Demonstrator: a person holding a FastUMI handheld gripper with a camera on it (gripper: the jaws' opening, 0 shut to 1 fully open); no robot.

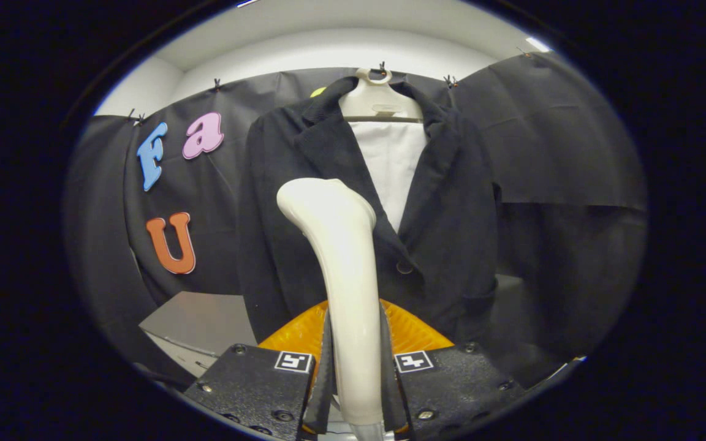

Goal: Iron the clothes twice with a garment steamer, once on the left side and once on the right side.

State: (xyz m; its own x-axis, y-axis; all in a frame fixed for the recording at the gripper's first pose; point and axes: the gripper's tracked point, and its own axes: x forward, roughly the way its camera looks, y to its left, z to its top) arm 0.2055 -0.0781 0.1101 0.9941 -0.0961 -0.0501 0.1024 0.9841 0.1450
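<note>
Two black fingers (327,361) pinch the cream handle of the garment steamer (344,275), one pad on each side, so the gripper (356,367) is closed on it and carries it upright with its rounded head raised toward the clothes. The head stands in front of the dark jacket (451,214), over the panel on the gripper's left and just beside the lapel; I cannot tell whether it touches the cloth or hovers short of it. Holding the steamer low on its handle likely keeps the head free to slide along the fabric. The jacket hangs on a pale hanger (377,98) against the booth's black wall, open over a white shirt (393,165), flat and facing the tool. An orange object (414,331) lies behind the fingers, and a grey table (200,318) sits below the jacket's left hem. The gripper points level and forward, roughly centred on the jacket.
</note>
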